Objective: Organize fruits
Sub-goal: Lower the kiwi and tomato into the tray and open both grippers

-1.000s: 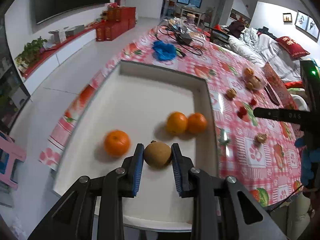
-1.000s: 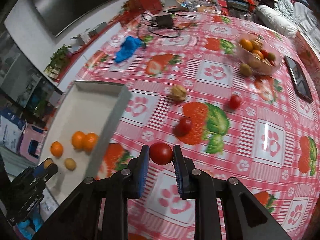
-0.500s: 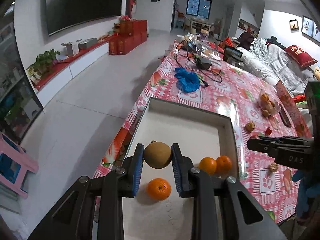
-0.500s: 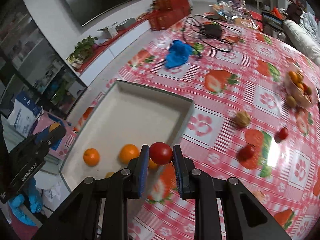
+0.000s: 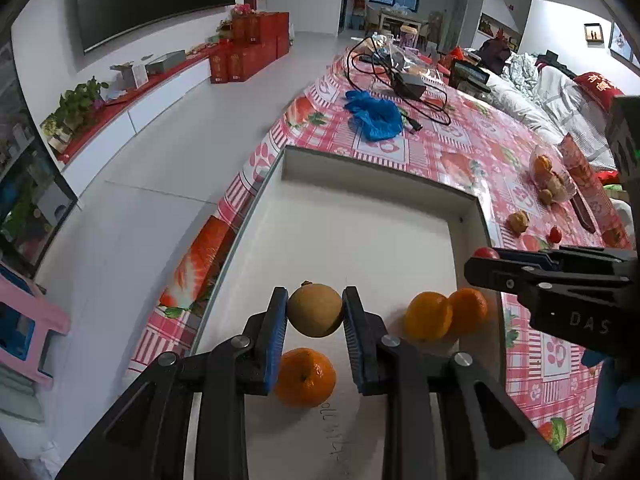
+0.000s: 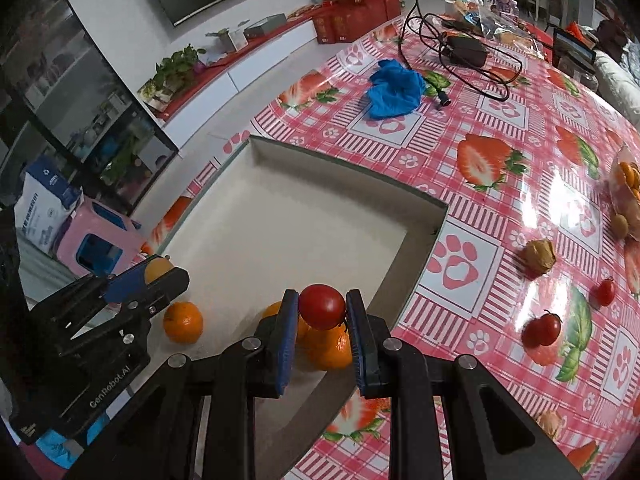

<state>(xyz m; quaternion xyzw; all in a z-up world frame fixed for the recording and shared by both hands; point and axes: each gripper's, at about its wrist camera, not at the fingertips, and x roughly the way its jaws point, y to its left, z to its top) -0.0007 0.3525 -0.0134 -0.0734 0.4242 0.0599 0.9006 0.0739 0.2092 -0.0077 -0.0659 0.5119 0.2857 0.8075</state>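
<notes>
You held a round yellow-brown fruit [image 5: 315, 310] clamped between your left gripper [image 5: 315, 312] pads above the shallow white tray [image 5: 360, 220]; your right gripper [image 6: 322, 308] gripped a glossy red tomato [image 6: 321, 306] over the tray's edge.

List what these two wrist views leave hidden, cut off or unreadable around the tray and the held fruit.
- Left wrist view: the right gripper hides most of the red tomato.
- Right wrist view: the tomato and the right gripper's fingers cover much of the two touching oranges.
- Both views: the grippers block the tray's near edge.
- Left wrist view: the fruit in the clear bowl is too small to identify.
</notes>
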